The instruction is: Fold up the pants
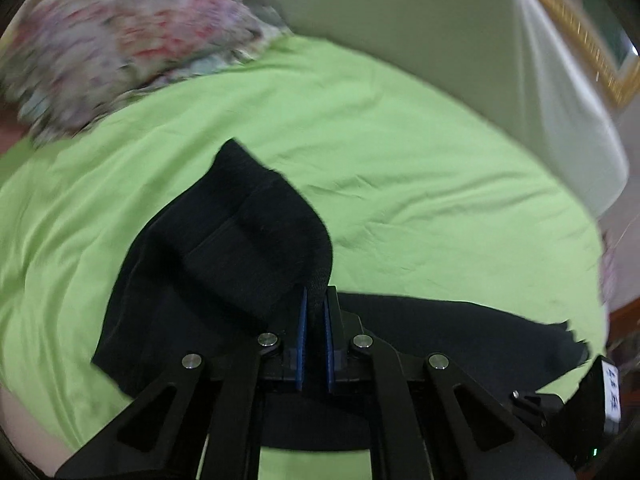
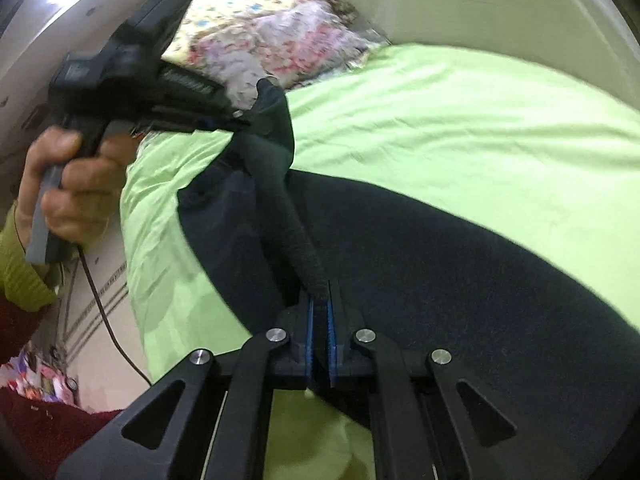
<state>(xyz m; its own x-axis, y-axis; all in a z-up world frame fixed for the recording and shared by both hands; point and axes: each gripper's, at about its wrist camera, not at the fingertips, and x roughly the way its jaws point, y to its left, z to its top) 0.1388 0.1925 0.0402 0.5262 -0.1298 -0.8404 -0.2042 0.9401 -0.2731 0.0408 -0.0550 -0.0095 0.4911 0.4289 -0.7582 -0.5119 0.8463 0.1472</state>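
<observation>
Black pants (image 2: 460, 272) lie across a lime-green bed sheet (image 2: 460, 120). My left gripper (image 1: 315, 300) is shut on a thick edge of the pants (image 1: 240, 240), which drape to its left and in front. My right gripper (image 2: 319, 300) is shut on a ribbed edge of the same pants, stretched taut up to the left gripper (image 2: 240, 122), which shows in the right wrist view at upper left, held in a hand. The right gripper's body (image 1: 576, 408) shows at the left wrist view's lower right.
A floral quilt (image 1: 120, 40) and pillows (image 2: 240, 12) are bunched at the head of the bed. A white headboard or wall (image 1: 460, 60) borders the sheet (image 1: 400, 140). The bed's left edge drops to a floor with a cable (image 2: 104, 312).
</observation>
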